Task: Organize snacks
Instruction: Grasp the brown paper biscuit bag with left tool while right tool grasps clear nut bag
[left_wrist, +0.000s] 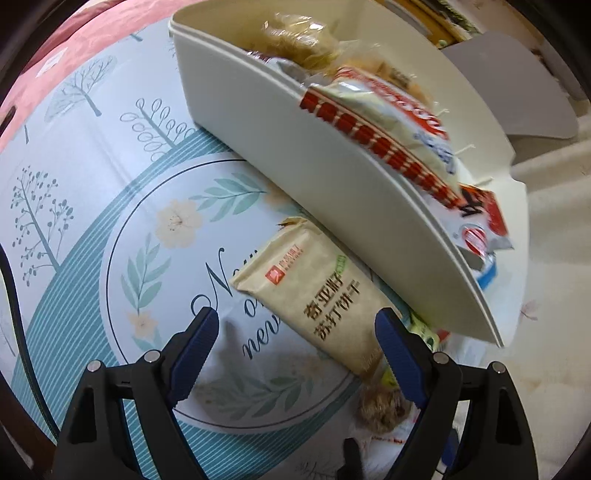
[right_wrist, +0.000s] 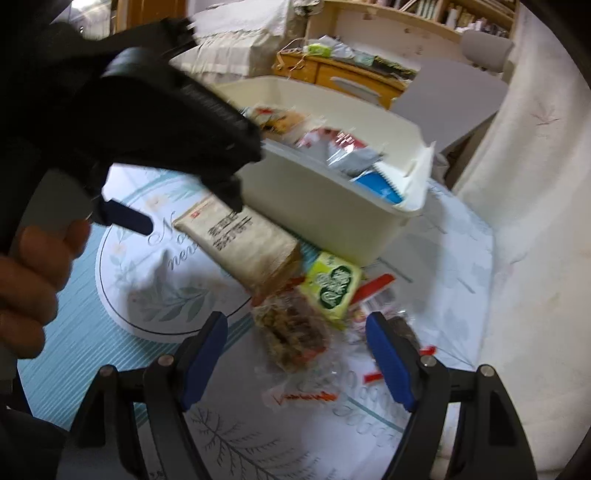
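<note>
The white bin (left_wrist: 332, 192) stands on the printed cloth (left_wrist: 92, 155), full of snacks. Just beside its near wall lies the beige cracker pack (left_wrist: 317, 295), with free cloth on its other side. The left gripper (left_wrist: 295, 325) stands open over this pack. The right gripper (right_wrist: 295, 328) stands open over the loose snacks (right_wrist: 291, 332) near the bin's corner.

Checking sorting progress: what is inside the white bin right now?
The bin holds several snack packets: a red-and-white bag, a clear-wrapped golden snack and a blue-and-white packet. Whatever lies beneath them is covered.
</note>
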